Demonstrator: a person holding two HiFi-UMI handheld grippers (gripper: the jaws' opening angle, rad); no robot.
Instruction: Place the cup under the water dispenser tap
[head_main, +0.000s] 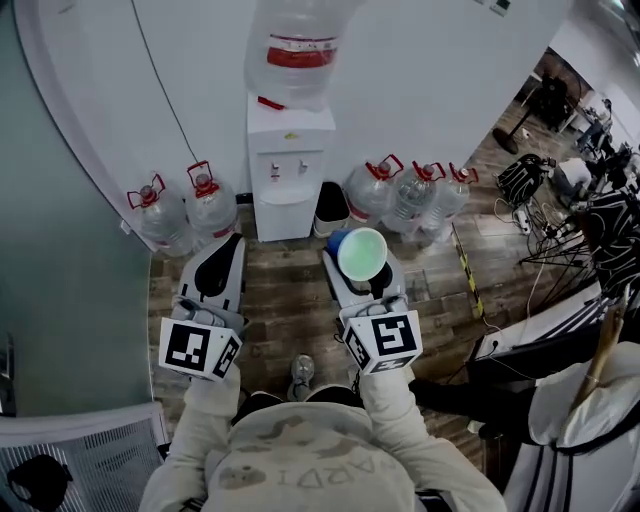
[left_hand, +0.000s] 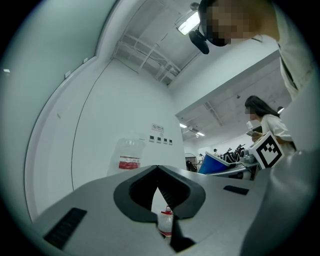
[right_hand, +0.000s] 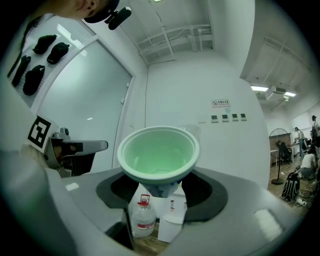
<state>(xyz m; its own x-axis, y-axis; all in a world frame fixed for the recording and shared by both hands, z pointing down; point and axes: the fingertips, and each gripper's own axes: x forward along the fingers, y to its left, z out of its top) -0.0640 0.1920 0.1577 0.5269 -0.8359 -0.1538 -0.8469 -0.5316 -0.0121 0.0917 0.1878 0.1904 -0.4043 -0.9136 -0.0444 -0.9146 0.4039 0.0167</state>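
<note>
A cup (head_main: 361, 253), mint green inside and blue outside, sits upright between the jaws of my right gripper (head_main: 357, 264), which is shut on its lower part. In the right gripper view the cup (right_hand: 158, 154) fills the middle, and the white water dispenser (right_hand: 169, 222) shows small beneath it, still some way ahead. From the head view the dispenser (head_main: 290, 185) stands against the wall with its two taps (head_main: 289, 171) above a recessed tray and a big bottle (head_main: 299, 45) on top. My left gripper (head_main: 232, 244) is held beside the right one, shut and empty.
Water jugs stand on the wooden floor on both sides of the dispenser: two on the left (head_main: 185, 208), three on the right (head_main: 410, 195). A black bin (head_main: 331, 207) stands right of it. A glass wall runs on the left; desks, cables and bags (head_main: 560, 230) crowd the right.
</note>
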